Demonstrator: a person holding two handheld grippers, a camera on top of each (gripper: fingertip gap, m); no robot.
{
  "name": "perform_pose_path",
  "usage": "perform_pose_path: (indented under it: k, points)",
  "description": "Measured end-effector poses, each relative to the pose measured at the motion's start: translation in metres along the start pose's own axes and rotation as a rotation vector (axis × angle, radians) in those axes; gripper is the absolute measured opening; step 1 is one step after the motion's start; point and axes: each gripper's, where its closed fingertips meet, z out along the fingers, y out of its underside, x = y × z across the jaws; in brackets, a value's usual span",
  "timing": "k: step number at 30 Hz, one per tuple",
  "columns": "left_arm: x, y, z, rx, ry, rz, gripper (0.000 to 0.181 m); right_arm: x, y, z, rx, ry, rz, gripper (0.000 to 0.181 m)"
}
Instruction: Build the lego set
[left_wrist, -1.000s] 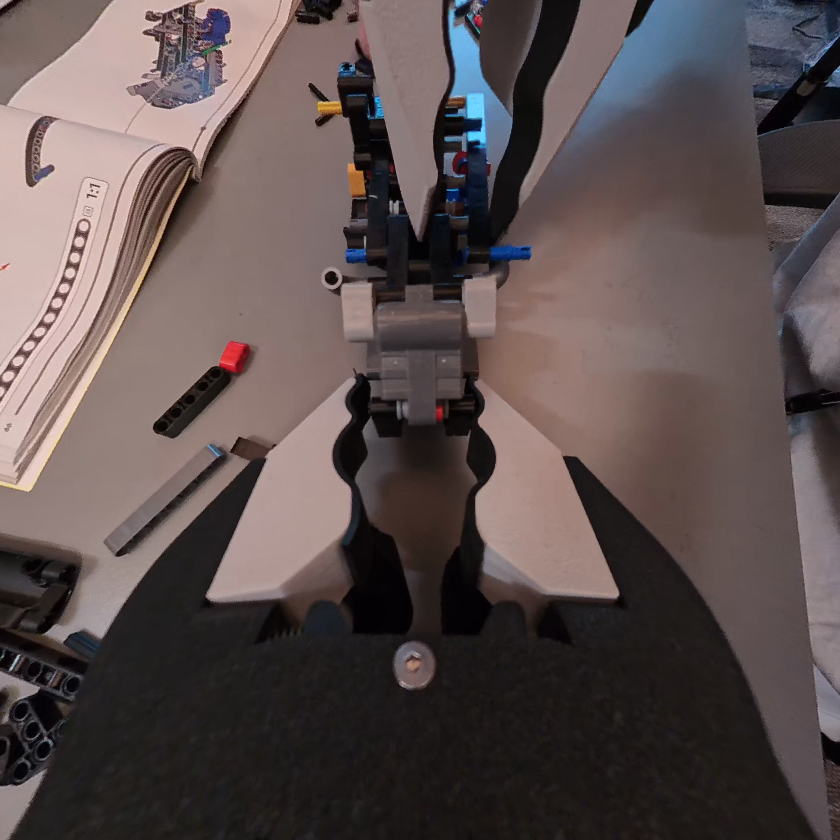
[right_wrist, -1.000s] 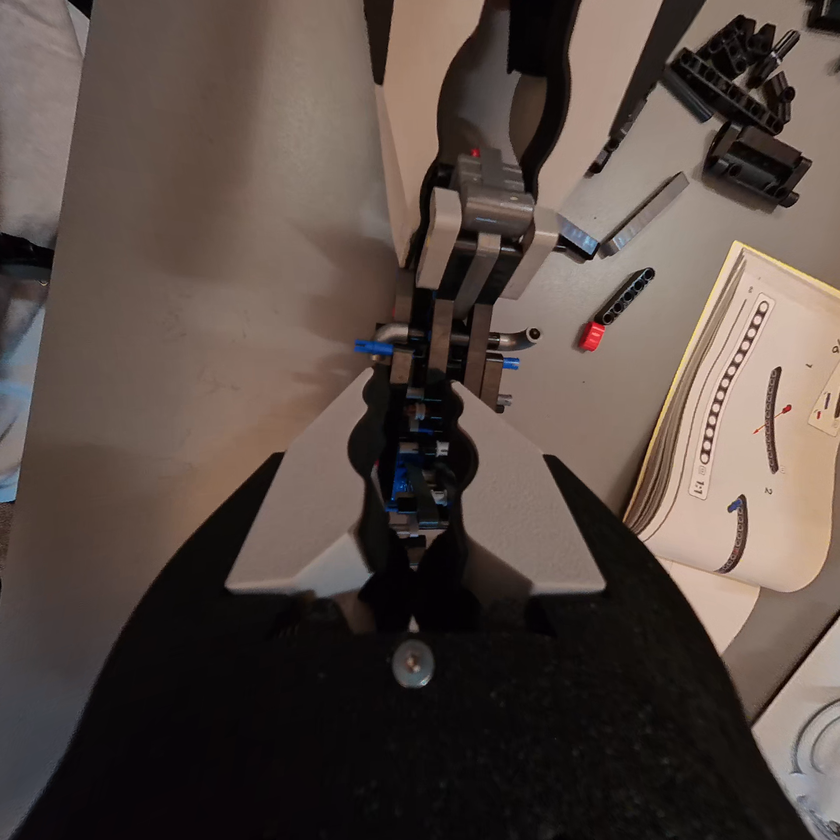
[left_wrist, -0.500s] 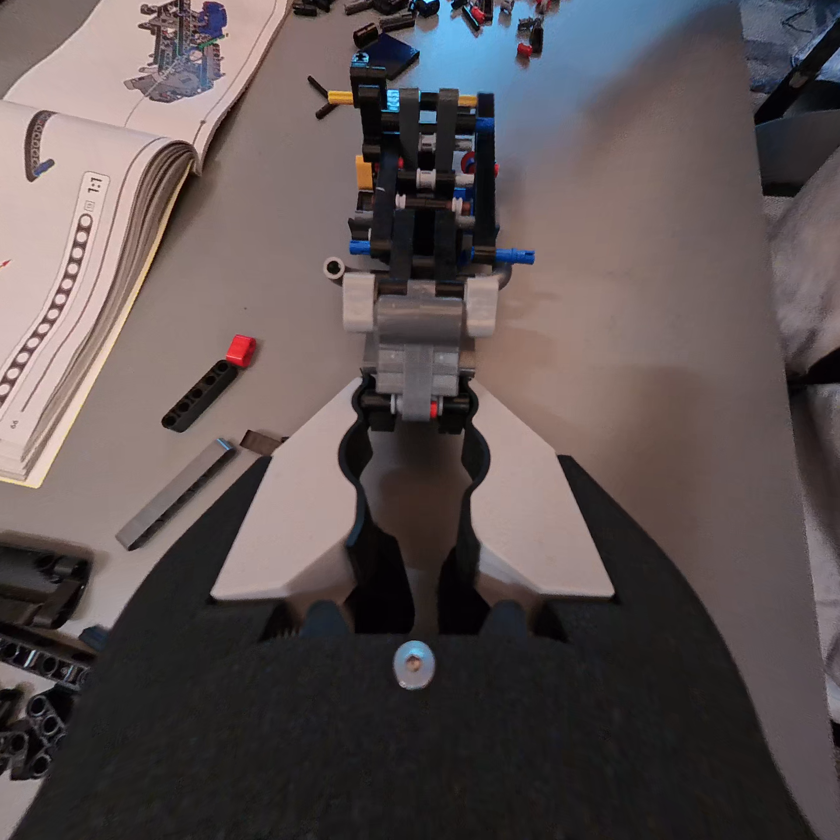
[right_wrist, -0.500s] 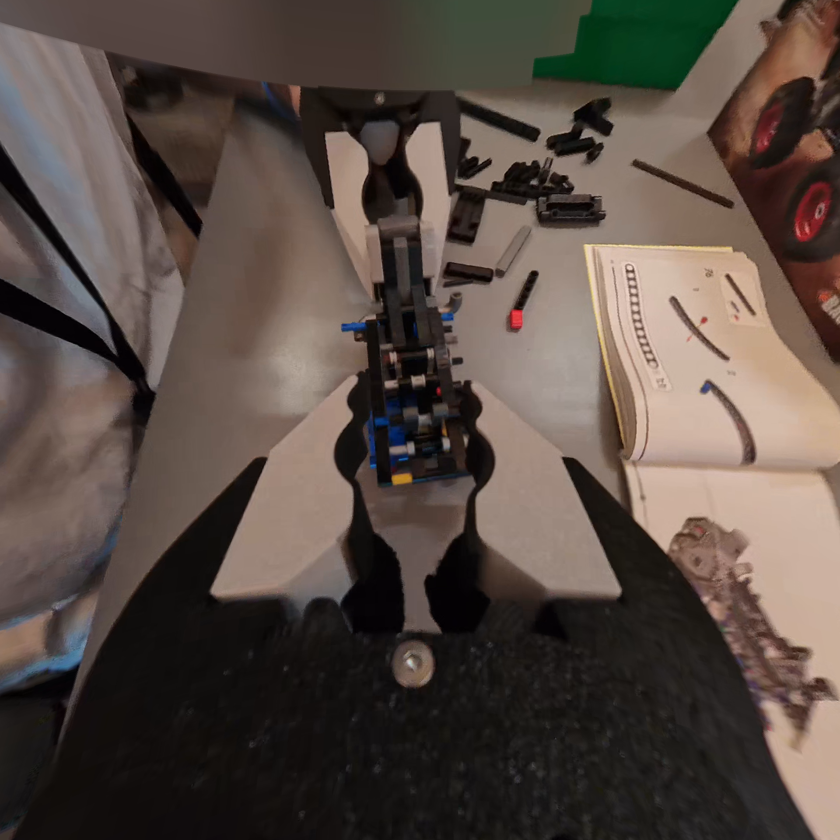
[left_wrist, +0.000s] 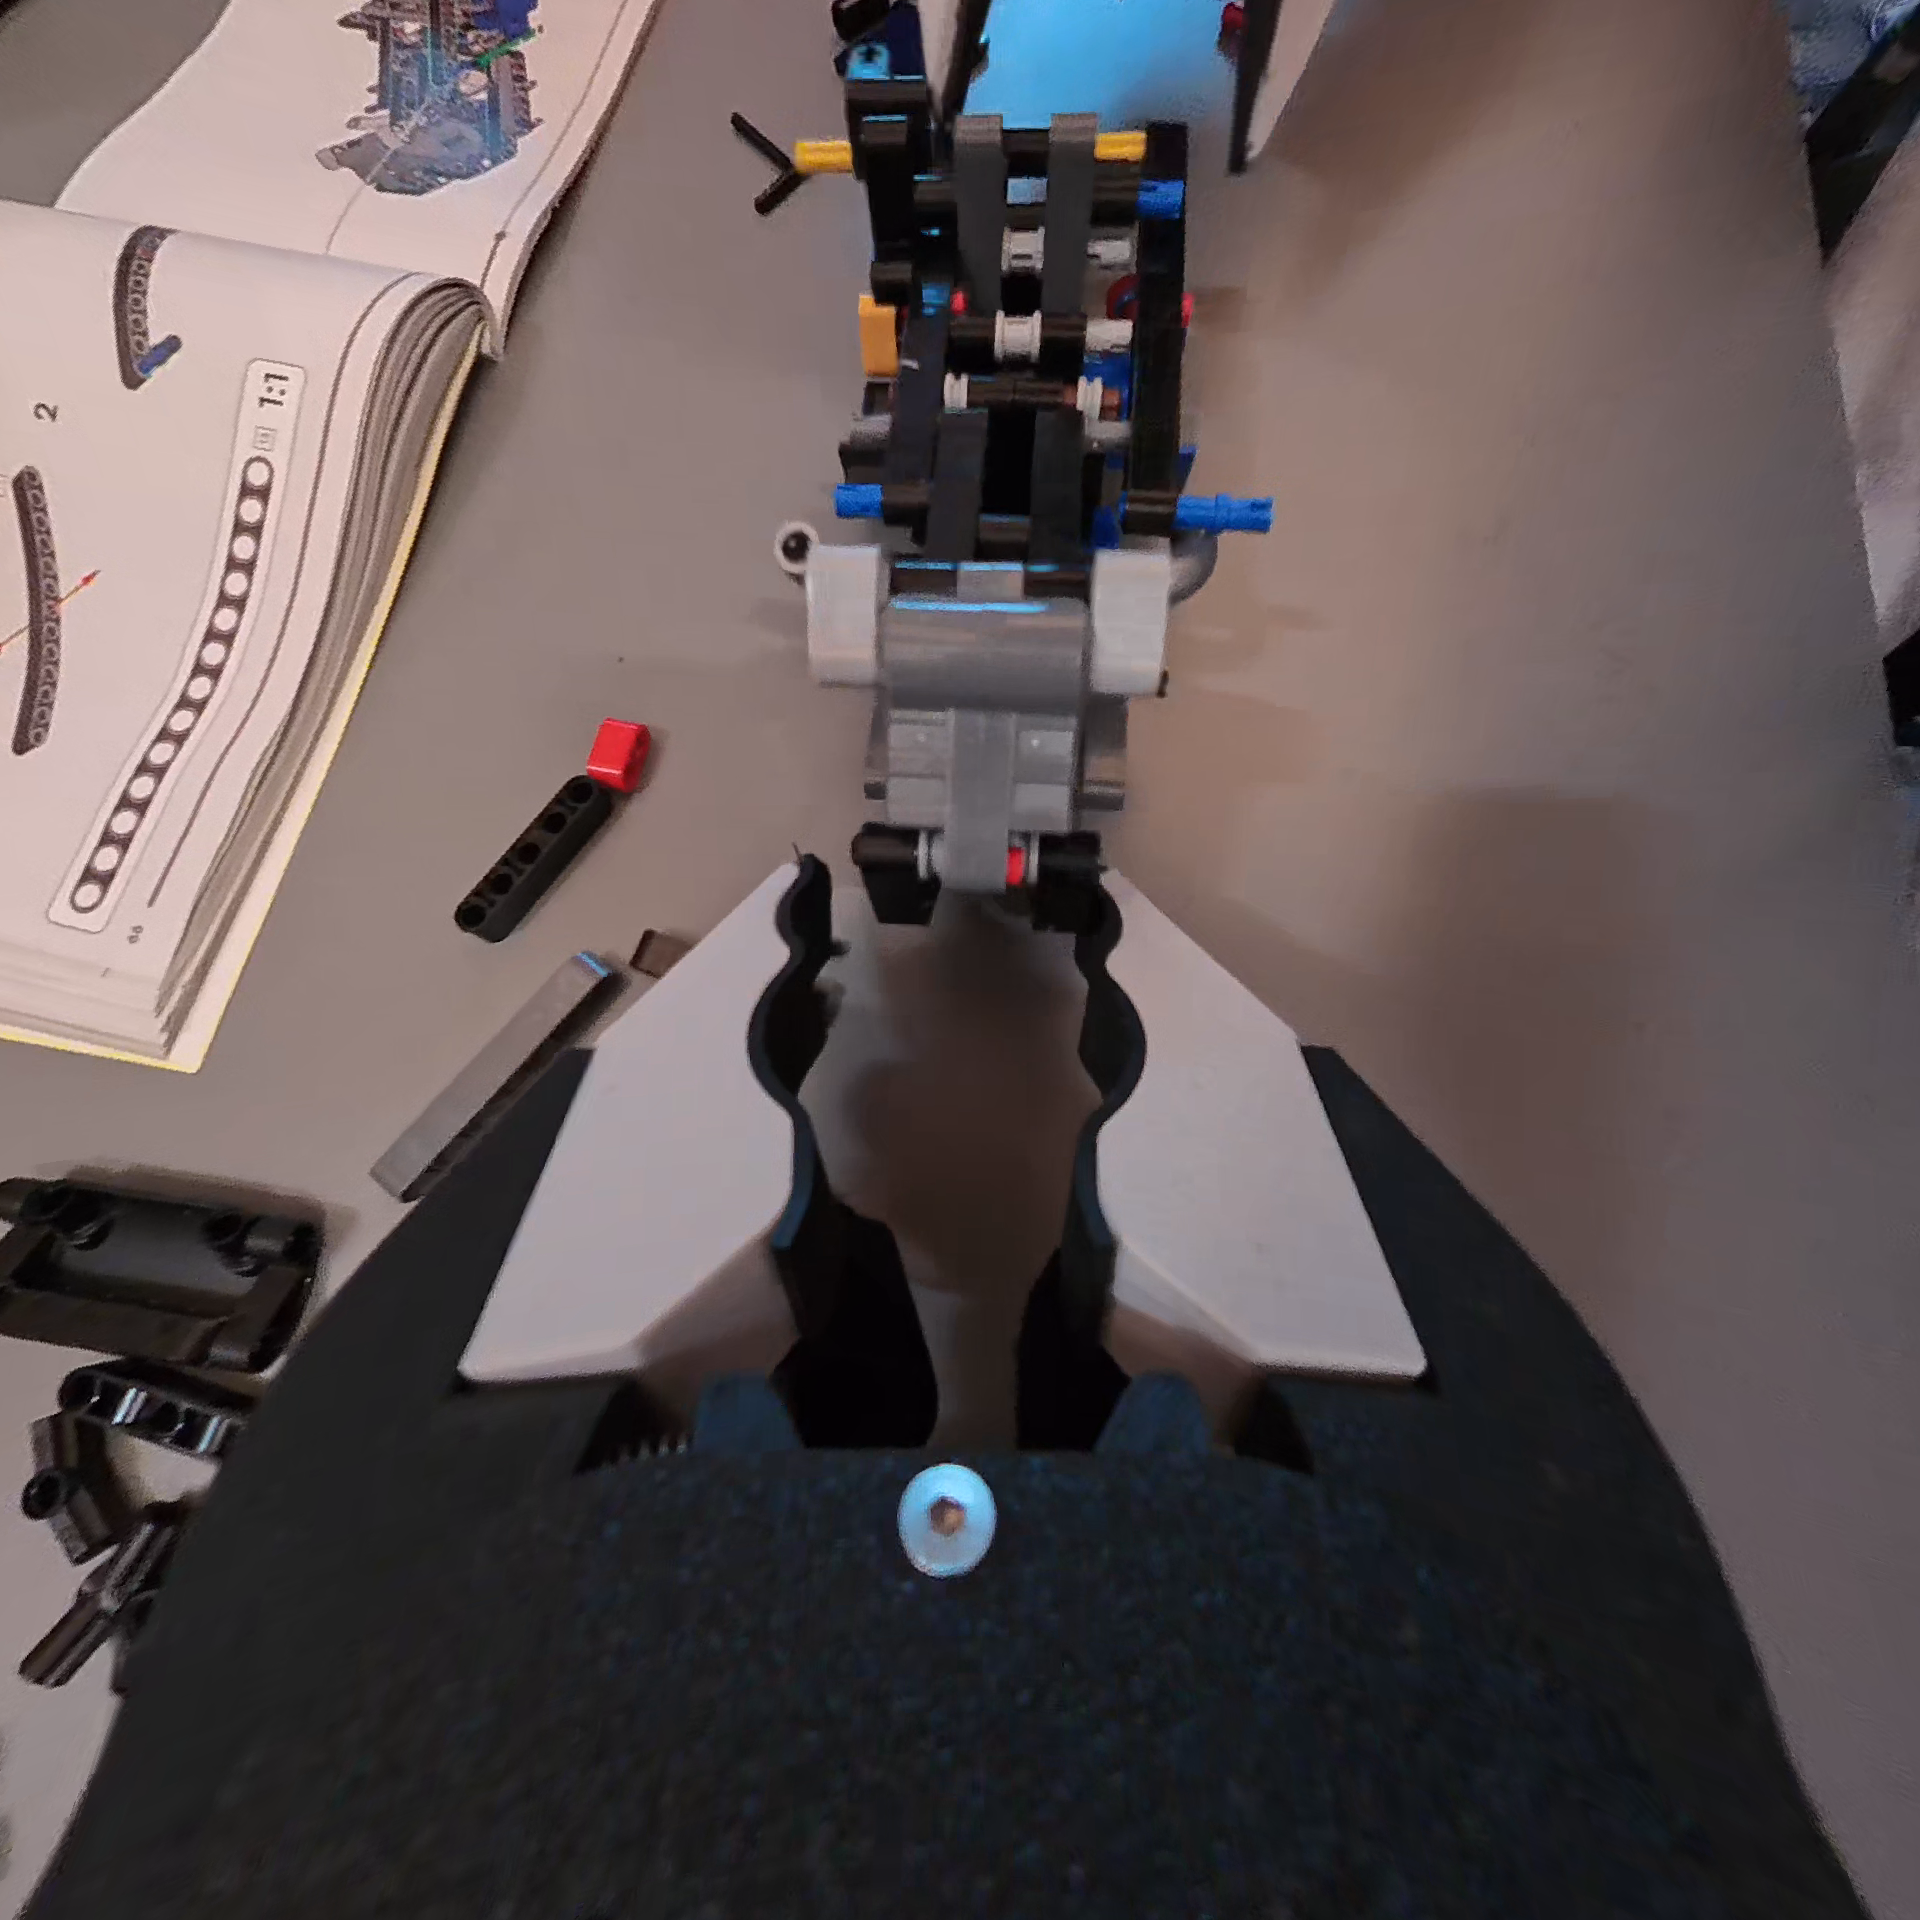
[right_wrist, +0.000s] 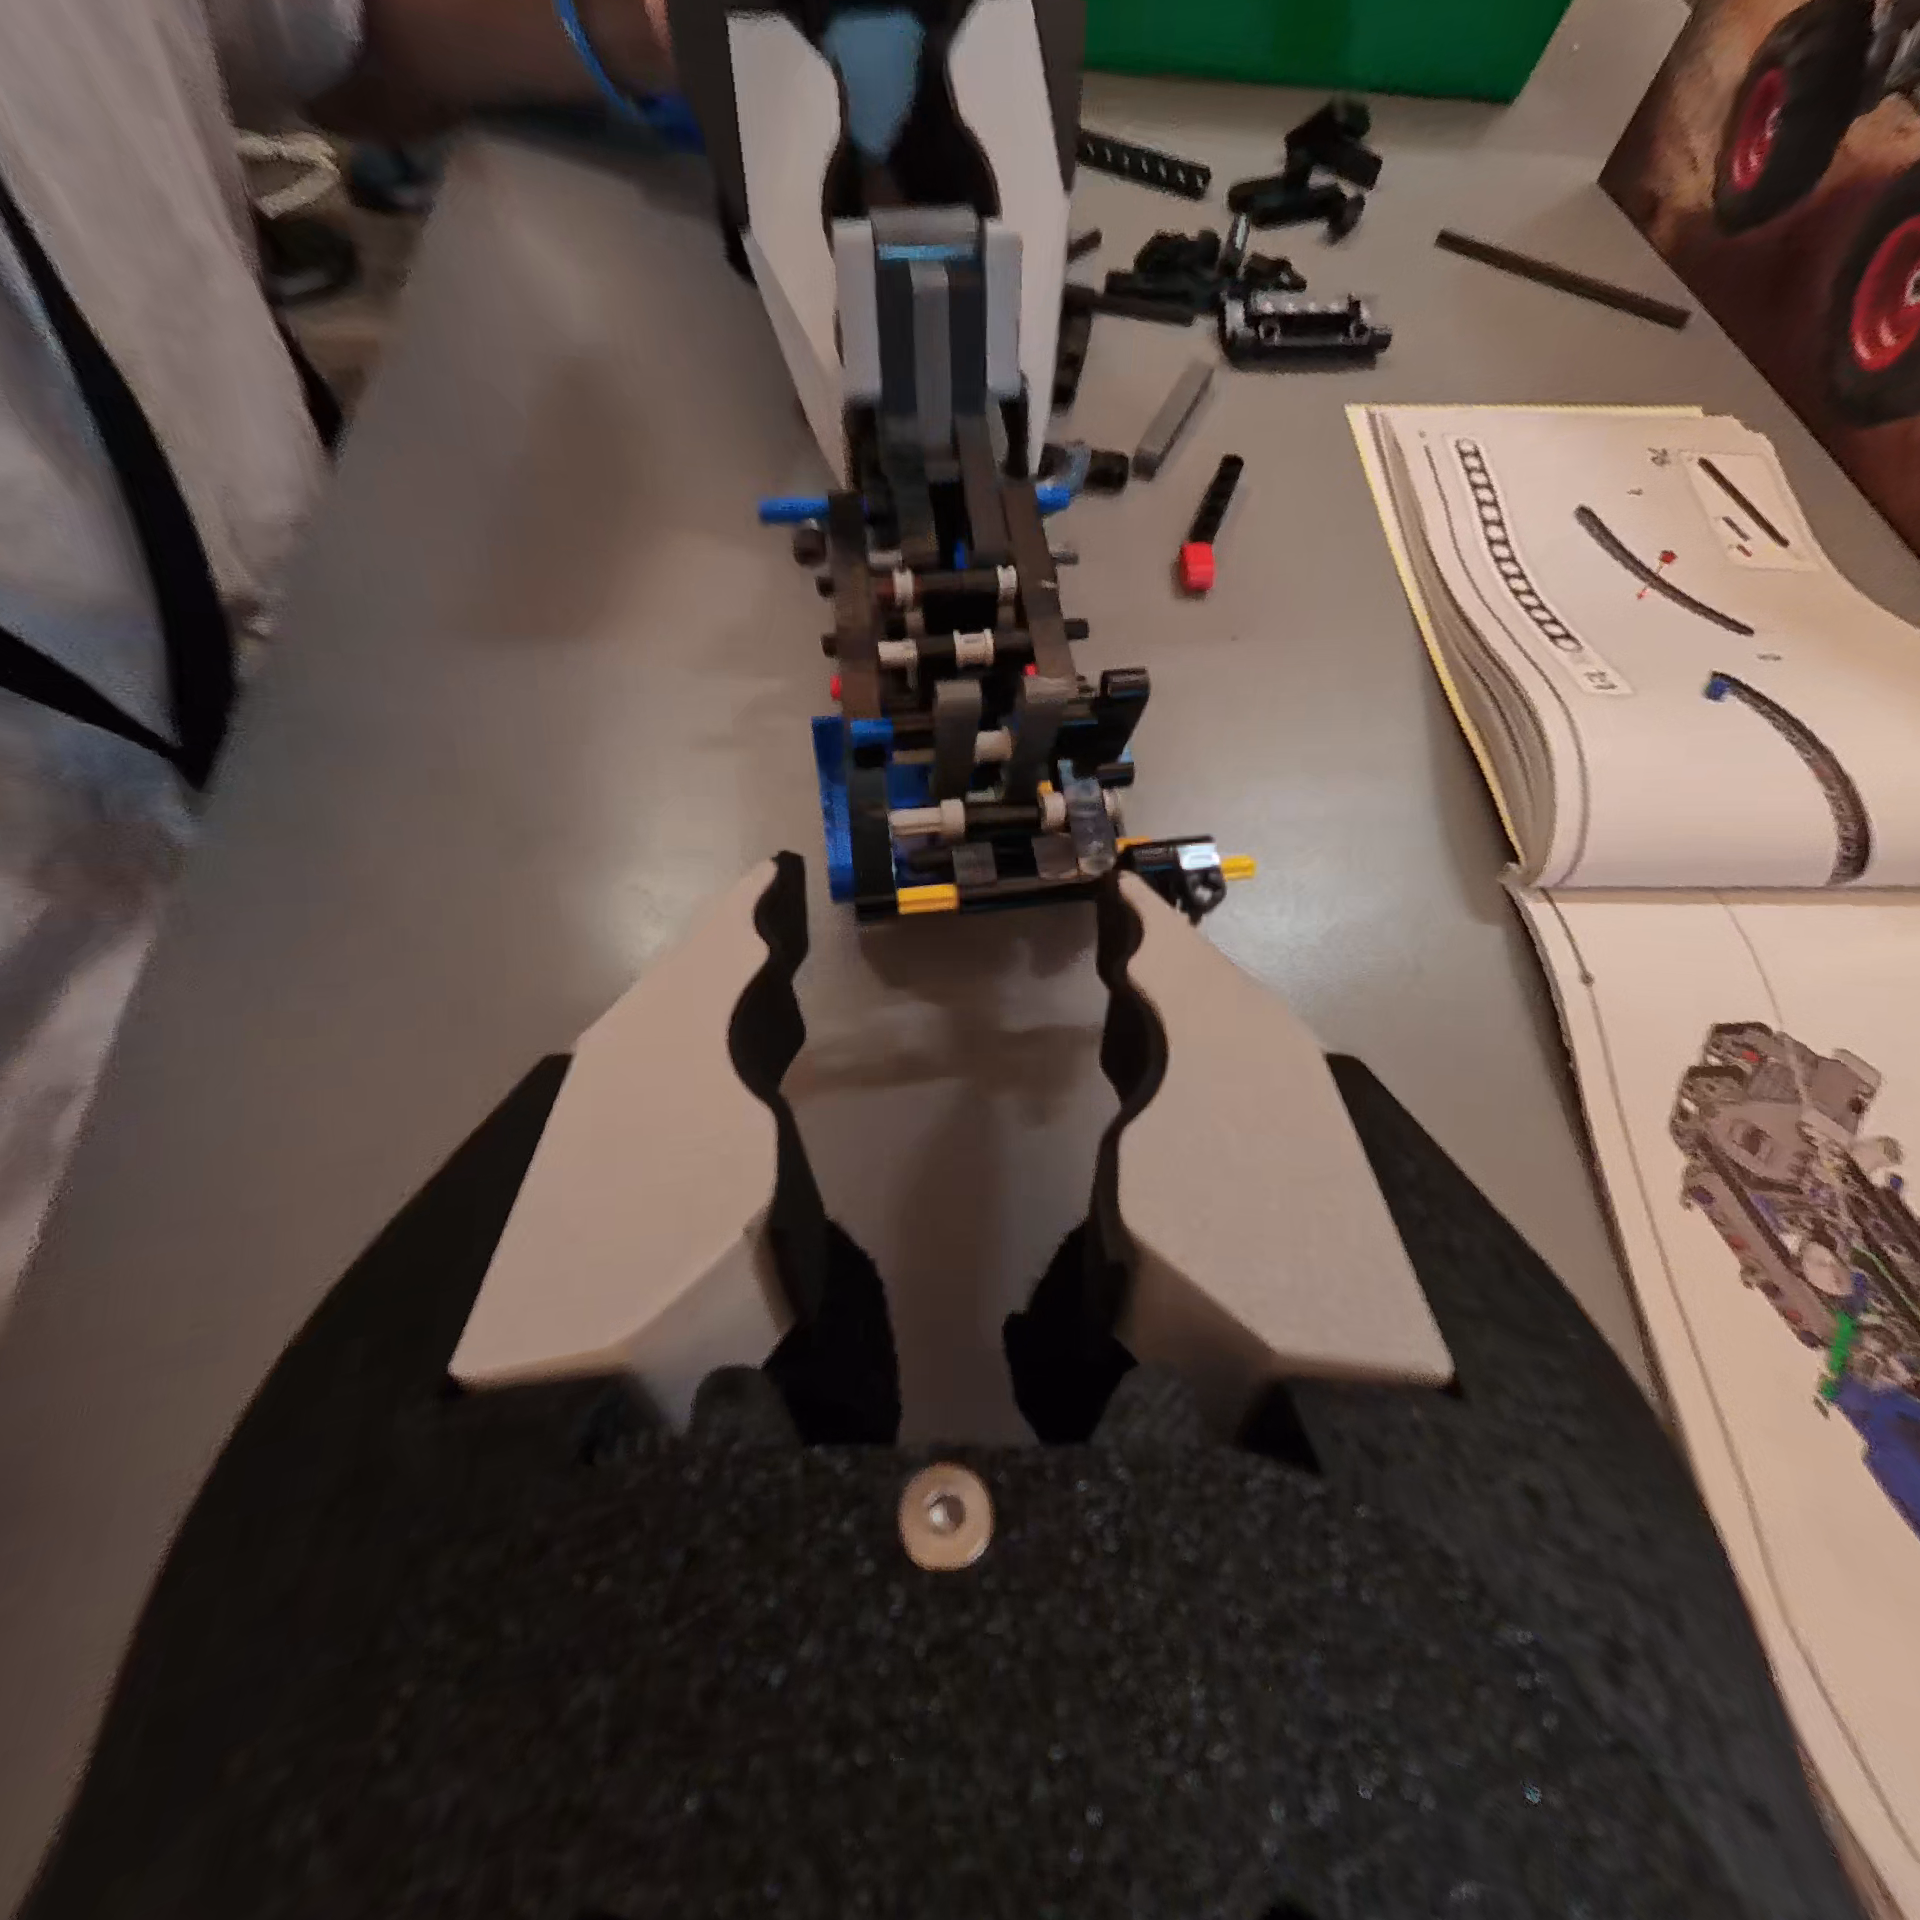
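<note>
The Lego assembly, a long frame of black beams with grey, blue and yellow parts, lies on the grey table. Its grey block end points at my left gripper. That gripper is open, its tips straddling the black axle end with a small gap on the left. In the right wrist view, the assembly's blue and yellow end lies just beyond the tips of my right gripper, which is open and empty. The left gripper's fingers flank the far grey end there.
An open instruction booklet lies beside the assembly. Between them lie a red piece, a black beam and a grey beam. Loose black parts and a printed box lie farther off. A person's clothing is beyond the table edge. There is about 15 cm between the tips of the two grippers.
My right gripper let go of the assembly, opened and pulled back off its blue end. My left gripper slid back a little from the grey end. The assembly stays on the table.
</note>
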Motion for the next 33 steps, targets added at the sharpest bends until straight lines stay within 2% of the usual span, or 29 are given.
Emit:
perform_pose_path:
  k: [3, 8, 12, 16, 18, 23, 33]
  points:
    - [-0.001, 0.0, -0.003, 0.011, 0.018, -0.005, 0.045, 0.01, 0.005, -0.004, -0.039, 0.053, 0.015, 0.06]
    - [0.0, -0.002, -0.005, 0.029, 0.055, -0.035, 0.045, 0.037, -0.002, -0.026, 0.024, 0.14, 0.131, 0.061]
    - [0.001, -0.001, -0.006, 0.031, 0.073, -0.041, 0.044, 0.086, 0.012, -0.052, 0.013, 0.369, 0.233, 0.059]
    - [0.002, -0.001, -0.006, 0.027, 0.093, -0.056, 0.043, 0.14, 0.057, -0.086, -0.152, 0.74, 0.289, 0.053]
    - [0.002, 0.0, -0.006, 0.026, 0.102, -0.065, 0.043, 0.152, 0.073, -0.097, -0.196, 0.828, 0.323, 0.048]
    - [0.003, 0.0, -0.006, 0.027, 0.121, -0.083, 0.043, 0.156, 0.088, -0.094, -0.179, 0.787, 0.443, 0.048]
    - [0.005, 0.003, -0.004, 0.003, 0.14, -0.084, 0.042, 0.157, 0.097, -0.089, -0.237, 0.809, 0.387, 0.04]
